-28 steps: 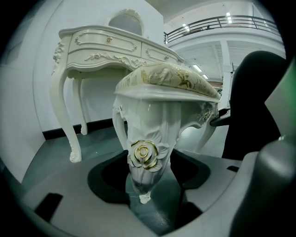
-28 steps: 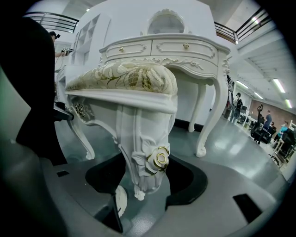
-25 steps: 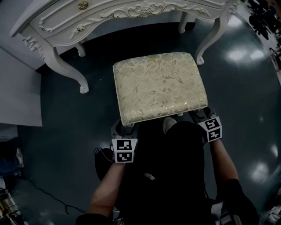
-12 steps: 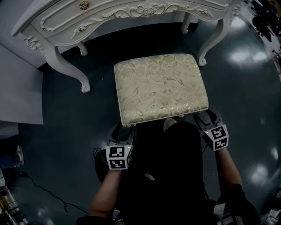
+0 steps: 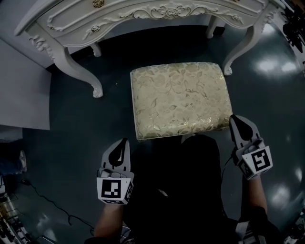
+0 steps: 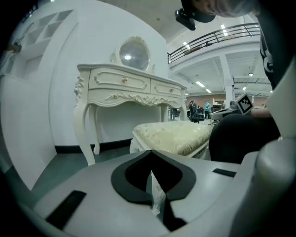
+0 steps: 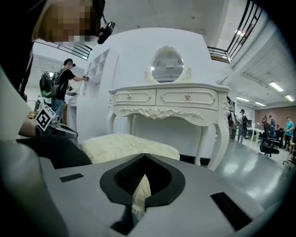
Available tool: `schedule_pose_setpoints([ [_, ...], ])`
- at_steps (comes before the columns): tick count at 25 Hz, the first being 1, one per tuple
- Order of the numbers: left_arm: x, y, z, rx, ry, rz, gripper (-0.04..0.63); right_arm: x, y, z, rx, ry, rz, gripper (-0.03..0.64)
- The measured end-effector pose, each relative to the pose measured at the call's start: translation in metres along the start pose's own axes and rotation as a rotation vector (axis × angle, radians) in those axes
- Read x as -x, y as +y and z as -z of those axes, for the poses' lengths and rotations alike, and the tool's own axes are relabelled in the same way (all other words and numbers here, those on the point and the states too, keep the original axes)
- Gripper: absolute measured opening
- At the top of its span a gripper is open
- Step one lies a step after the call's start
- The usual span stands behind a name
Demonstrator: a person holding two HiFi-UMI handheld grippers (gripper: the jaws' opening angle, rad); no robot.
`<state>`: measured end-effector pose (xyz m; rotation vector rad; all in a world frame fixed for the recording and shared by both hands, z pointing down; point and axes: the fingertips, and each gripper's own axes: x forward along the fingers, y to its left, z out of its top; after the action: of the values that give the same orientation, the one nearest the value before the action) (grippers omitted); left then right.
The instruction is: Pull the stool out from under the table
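Note:
The stool (image 5: 180, 99), with a cream floral cushion, stands on the dark floor just in front of the white carved table (image 5: 143, 14). My left gripper (image 5: 124, 141) hovers off the stool's near left corner, apart from it. Its jaws are closing to a point with nothing between them. My right gripper (image 5: 235, 118) is beside the near right corner, its jaws likewise closing tip to tip on nothing. The left gripper view shows the left gripper (image 6: 150, 156) with the stool (image 6: 173, 135) and table (image 6: 125, 85) beyond. The right gripper view shows the right gripper (image 7: 143, 158), stool (image 7: 125, 142) and table (image 7: 171, 99).
The table's curved legs (image 5: 81, 78) (image 5: 243, 50) stand to either side of the stool's far end. A white panel (image 5: 21, 95) lies at the left. A cable (image 5: 47, 205) runs over the floor at lower left. The person's dark trousers (image 5: 181, 181) fill the space between the grippers.
Both grippers have drawn back from the stool's near corners toward the person. Their jaws, open before, have come together. The stool sits slightly lower and further right in the view.

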<state>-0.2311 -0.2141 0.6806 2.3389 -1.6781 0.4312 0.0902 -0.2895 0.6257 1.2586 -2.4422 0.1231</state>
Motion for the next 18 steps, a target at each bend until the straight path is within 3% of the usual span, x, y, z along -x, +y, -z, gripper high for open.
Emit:
schedule_pose_setpoints([
  [3, -0.015, -0.005, -0.038, -0.061, -0.049, 0.009, 0.008, -0.031, 0.015, -0.038, 0.044, -0.055, -0.087, 0.028],
  [7, -0.034, -0.018, -0.068, -0.084, -0.02, 0.024, 0.008, -0.066, 0.024, -0.074, 0.111, -0.073, -0.211, 0.028],
  [13, -0.031, -0.027, -0.126, -0.076, 0.063, 0.046, 0.008, -0.074, 0.029, -0.113, 0.075, 0.056, -0.321, 0.028],
  [18, 0.012, -0.037, -0.198, -0.065, 0.125, 0.083, 0.008, -0.036, 0.035, -0.183, 0.049, 0.119, -0.359, 0.028],
])
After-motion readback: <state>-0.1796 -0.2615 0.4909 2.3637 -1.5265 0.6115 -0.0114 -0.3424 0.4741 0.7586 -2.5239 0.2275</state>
